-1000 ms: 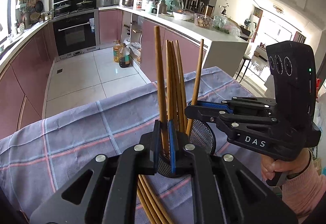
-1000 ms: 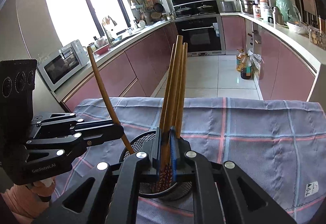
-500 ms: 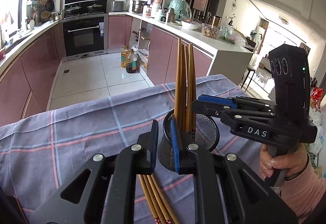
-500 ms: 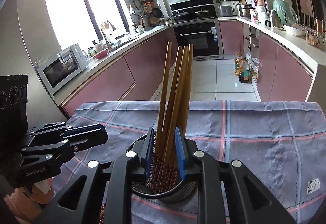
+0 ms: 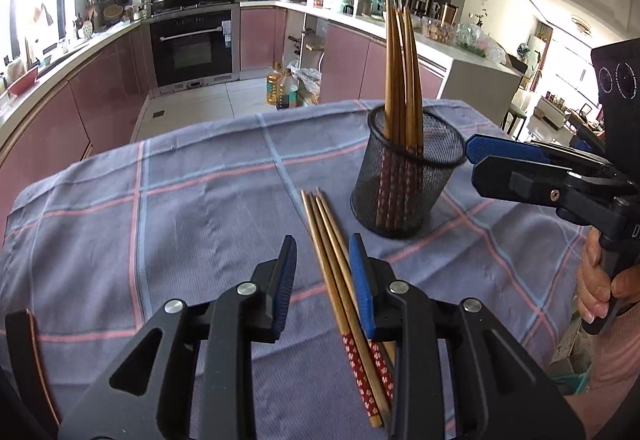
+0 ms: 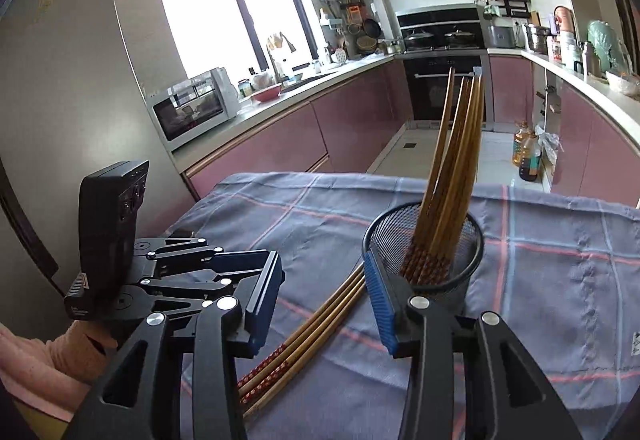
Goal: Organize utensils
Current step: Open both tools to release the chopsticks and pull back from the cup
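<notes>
Left wrist view is showing the left gripper (image 5: 322, 254) hanging with its blue-padded jaws spread apart, gripping nothing, low over a bundle of loose brown wooden chopsticks with red patterned ends (image 5: 340, 272) that is lying flat on the grey-blue checked tablecloth with pink stripes (image 5: 180, 208). The bundle is running between the two jaws, nearer the right-hand pad, though whether it is touching that pad I cannot tell. Just beyond the tips of the loose bundle, a black wire-mesh cylindrical holder (image 5: 404, 176) is standing upright on the cloth, and a cluster of upright brown wooden chopsticks (image 5: 402, 72) is sitting inside it, red patterned ends down, leaning slightly together. At the right edge of this view the right gripper (image 5: 516, 170) is reaching in beside the holder's rim, gripped by a hand in a pink sleeve (image 5: 600, 280).

Right wrist view is showing the right gripper (image 6: 326, 294) with its jaws wide apart and holding nothing. Its right-hand blue pad is sitting just beside the mesh holder (image 6: 432, 260), near the rim, and the loose chopsticks (image 6: 304, 340) are lying diagonally on the cloth (image 6: 560, 280) between the jaws. The left gripper (image 6: 256, 276) is appearing at the left, also spread. The standing chopsticks (image 6: 456, 168) are rising from the holder toward a kitchen of pink cabinets (image 6: 280, 144).
</notes>
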`<state>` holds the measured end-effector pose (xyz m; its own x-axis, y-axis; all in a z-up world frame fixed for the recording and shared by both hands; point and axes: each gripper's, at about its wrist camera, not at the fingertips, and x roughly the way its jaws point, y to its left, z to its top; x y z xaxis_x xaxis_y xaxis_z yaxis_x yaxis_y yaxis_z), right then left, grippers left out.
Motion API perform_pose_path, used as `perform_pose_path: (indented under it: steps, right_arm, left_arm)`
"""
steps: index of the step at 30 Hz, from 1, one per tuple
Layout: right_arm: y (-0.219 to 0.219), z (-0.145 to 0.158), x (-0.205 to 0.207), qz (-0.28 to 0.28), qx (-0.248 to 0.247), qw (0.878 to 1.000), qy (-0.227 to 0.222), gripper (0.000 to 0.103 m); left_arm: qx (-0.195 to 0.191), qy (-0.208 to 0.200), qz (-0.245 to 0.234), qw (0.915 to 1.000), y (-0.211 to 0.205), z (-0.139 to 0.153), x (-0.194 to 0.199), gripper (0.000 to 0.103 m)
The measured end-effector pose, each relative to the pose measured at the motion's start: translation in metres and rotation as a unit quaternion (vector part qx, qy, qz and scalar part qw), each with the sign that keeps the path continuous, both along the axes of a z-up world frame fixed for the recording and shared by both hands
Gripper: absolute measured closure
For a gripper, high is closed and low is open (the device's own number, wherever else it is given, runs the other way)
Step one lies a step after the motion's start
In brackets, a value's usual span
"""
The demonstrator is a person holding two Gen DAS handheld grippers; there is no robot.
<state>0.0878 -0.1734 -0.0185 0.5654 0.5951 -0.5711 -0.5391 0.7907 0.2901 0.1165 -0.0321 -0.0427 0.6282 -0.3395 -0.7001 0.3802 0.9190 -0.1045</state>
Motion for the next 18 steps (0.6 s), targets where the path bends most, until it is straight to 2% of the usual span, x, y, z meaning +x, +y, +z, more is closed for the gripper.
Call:
perform_pose_path:
  steps: [4, 8, 18]
  right_arm:
    - [0.012, -0.038, 0.001, 0.004, -0.008, 0.998, 0.059, 0.062]
    - [0.021, -0.064, 0.000, 0.007, -0.015, 0.995, 0.098, 0.062]
    - [0.031, -0.087, 0.004, 0.007, -0.011, 0.991, 0.132, 0.072]
  left_arm:
    - [0.005, 0.033, -0.006, 0.9994, 0.001, -0.026, -0.010, 0.076]
    - [0.002, 0.055, -0.012, 0.9984, 0.001, -0.043, -0.019, 0.076]
    - [-0.024, 0.087, -0.030, 0.9955, -0.001, -0.061, -0.033, 0.076]
